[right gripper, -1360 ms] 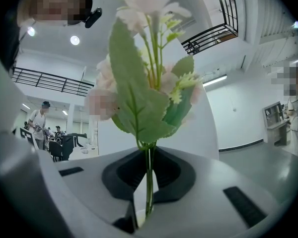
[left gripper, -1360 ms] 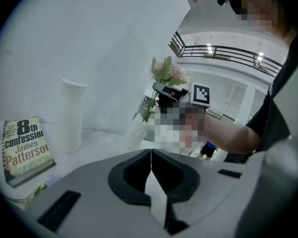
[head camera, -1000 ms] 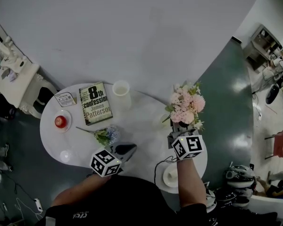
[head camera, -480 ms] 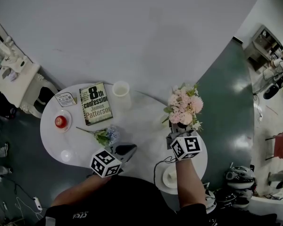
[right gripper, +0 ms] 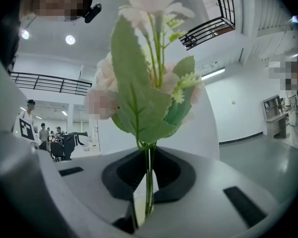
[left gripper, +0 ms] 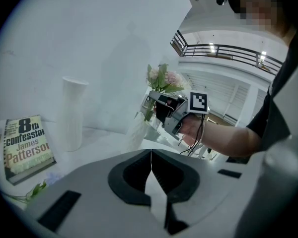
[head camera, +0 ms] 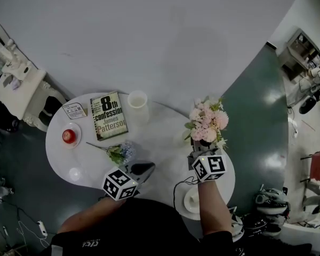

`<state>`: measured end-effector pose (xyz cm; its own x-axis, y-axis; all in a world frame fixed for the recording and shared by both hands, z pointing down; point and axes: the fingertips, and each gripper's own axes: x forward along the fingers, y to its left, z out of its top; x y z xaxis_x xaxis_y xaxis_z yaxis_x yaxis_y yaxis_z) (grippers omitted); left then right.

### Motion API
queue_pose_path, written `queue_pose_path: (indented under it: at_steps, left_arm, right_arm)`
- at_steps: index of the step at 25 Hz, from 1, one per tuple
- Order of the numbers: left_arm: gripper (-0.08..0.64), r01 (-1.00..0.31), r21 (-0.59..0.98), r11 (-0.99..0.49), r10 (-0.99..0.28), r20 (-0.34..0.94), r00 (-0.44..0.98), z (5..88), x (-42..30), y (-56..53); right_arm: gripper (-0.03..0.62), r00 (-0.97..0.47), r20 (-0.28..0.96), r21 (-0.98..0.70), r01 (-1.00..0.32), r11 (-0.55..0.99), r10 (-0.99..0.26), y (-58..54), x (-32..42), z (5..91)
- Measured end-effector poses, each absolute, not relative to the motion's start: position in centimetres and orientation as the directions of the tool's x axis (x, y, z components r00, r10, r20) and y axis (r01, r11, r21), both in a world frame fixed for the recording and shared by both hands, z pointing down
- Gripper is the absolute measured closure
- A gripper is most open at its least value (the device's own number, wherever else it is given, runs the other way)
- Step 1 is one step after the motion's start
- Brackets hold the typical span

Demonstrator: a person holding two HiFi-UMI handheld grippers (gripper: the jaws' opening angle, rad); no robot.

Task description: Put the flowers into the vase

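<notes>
Table (head camera: 160, 137) white, round, against pale wall (head camera: 149, 31)

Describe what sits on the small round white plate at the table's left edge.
A red apple sits alone on the small round white plate. The plate's rim shows around it; the patch beneath the apple is covered and cannot be seen.

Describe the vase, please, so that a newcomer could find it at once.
Start at the round white table. At its far edge, just right of the paperback book, stands the vase: a plain white upright cylinder, the only tall thing standing on the table.
</notes>
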<state>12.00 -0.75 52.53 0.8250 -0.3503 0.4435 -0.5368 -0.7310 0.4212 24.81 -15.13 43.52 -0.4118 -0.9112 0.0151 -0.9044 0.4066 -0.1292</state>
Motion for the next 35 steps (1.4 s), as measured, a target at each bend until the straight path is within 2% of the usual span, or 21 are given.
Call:
queue_pose_path:
  at_steps: [35]
  left_arm:
    - [0.548, -0.531, 0.422, -0.735, -0.338, 0.451, 0.826, 52.7, 12.2, -0.7]
  right_arm:
    - [0.552, -0.417, 0.061, -0.15, -0.902, 0.405, -0.907, -15.1, 24.5, 45.8]
